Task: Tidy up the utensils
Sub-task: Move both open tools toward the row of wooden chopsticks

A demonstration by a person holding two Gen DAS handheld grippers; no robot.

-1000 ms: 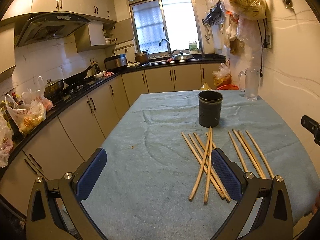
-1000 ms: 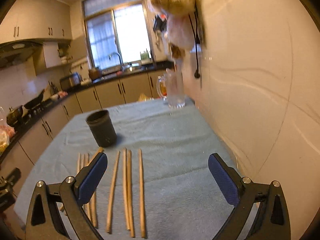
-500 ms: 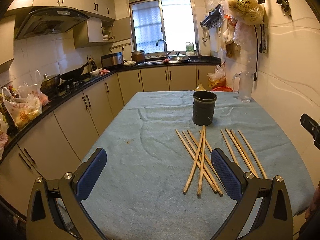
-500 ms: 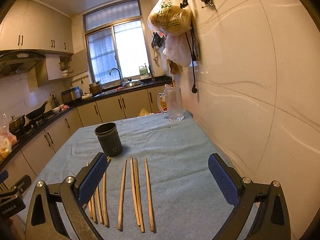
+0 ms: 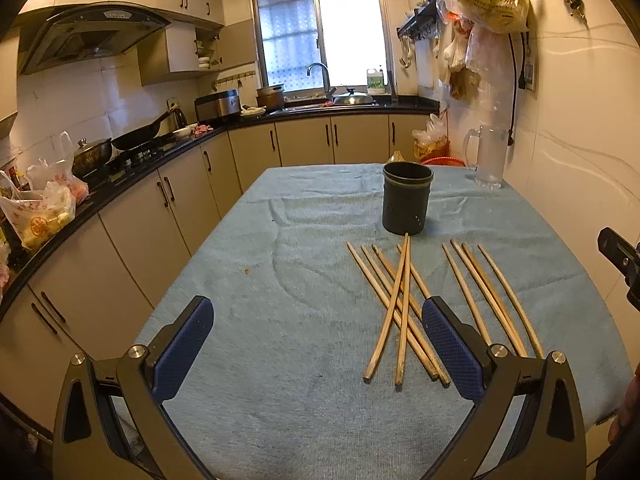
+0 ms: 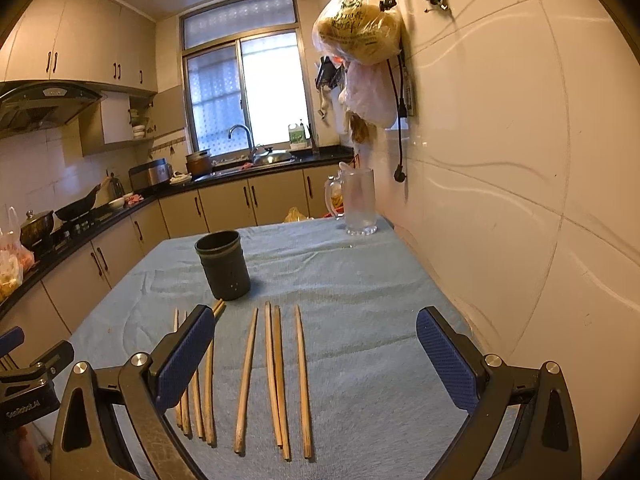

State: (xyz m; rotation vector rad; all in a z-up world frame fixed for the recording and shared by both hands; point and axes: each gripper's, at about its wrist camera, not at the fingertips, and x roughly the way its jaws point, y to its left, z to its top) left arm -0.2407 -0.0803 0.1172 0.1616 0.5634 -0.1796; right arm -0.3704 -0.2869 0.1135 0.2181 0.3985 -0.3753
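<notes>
Several wooden chopsticks (image 5: 400, 304) lie on the table's blue cloth (image 5: 280, 320), one crossed pile and a straighter group (image 5: 492, 296) to its right. A dark cylindrical holder (image 5: 406, 198) stands upright just beyond them. My left gripper (image 5: 316, 344) is open and empty, hovering above the near cloth, left of the pile. In the right wrist view the chopsticks (image 6: 276, 376) lie in front, the holder (image 6: 223, 264) behind them. My right gripper (image 6: 312, 360) is open and empty above the straighter group.
A clear glass mug (image 5: 489, 158) stands at the table's far right by the tiled wall; it also shows in the right wrist view (image 6: 358, 204). Kitchen cabinets and a counter (image 5: 132, 200) run along the left. Plastic bags (image 6: 358, 36) hang on the wall above.
Both grippers have pulled back and risen a little, so the chopsticks and holder sit further off in both views. Nothing on the table has moved.
</notes>
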